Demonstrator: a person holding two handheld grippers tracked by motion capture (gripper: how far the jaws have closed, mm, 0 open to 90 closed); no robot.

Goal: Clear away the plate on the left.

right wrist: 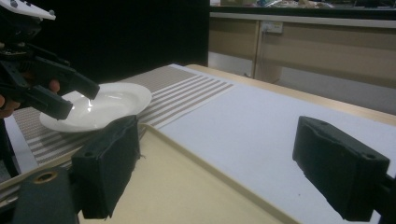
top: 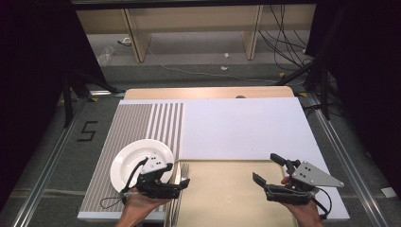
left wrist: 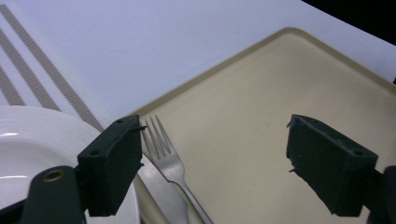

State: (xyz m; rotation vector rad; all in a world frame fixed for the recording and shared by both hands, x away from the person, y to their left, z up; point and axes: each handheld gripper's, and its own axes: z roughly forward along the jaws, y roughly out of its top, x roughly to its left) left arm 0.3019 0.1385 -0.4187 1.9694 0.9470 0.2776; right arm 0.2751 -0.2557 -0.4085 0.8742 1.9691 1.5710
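Now I see my left gripper (left wrist: 215,161) with jaws spread, nothing between them, above the shiny steel fork (left wrist: 166,154) lying at the smooth beige tray's (left wrist: 261,107) left edge; right gripper (right wrist: 217,170) also gapes

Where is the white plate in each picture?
High view: the plate sits low on the left, on the striped mat, partly behind the left tool.
Left gripper view: it fills the bottom left corner, beside the left jaw.
Right gripper view: it lies at the left, above the left jaw.
Shared landmark: the tan tray next to it.
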